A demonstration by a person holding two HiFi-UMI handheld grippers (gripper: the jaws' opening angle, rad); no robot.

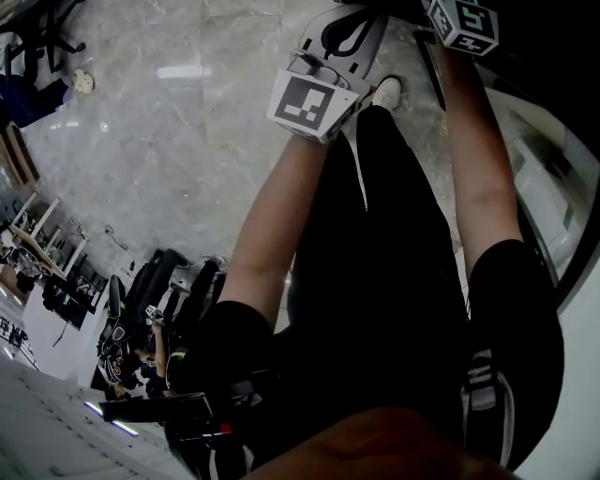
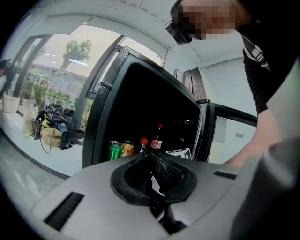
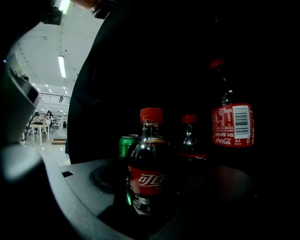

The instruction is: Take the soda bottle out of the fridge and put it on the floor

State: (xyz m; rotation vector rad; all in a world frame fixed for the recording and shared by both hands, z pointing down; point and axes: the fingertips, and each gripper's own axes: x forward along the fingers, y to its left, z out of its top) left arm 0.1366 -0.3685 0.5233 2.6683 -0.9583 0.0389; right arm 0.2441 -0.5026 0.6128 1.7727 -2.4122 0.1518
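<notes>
In the right gripper view a small cola bottle [image 3: 149, 164] with a red cap and red label stands upright inside the dark fridge. My right gripper [image 3: 150, 190] has a jaw against each side of it and is shut on its lower body. In the head view only that gripper's marker cube [image 1: 464, 23] shows at the top right, on an arm stretched toward the fridge. My left gripper [image 2: 150, 158] is shut and empty, held in front of the open fridge [image 2: 126, 103]. It shows at the top centre of the head view as the left gripper [image 1: 339, 37].
Behind the held bottle stand a green can [image 3: 124, 142], a second small bottle [image 3: 189, 140] and a tall Coca-Cola bottle [image 3: 229, 119]. The fridge door [image 2: 225, 133] hangs open at the right. Pale marble floor [image 1: 159, 141] spreads to the left of the person's legs [image 1: 375, 253].
</notes>
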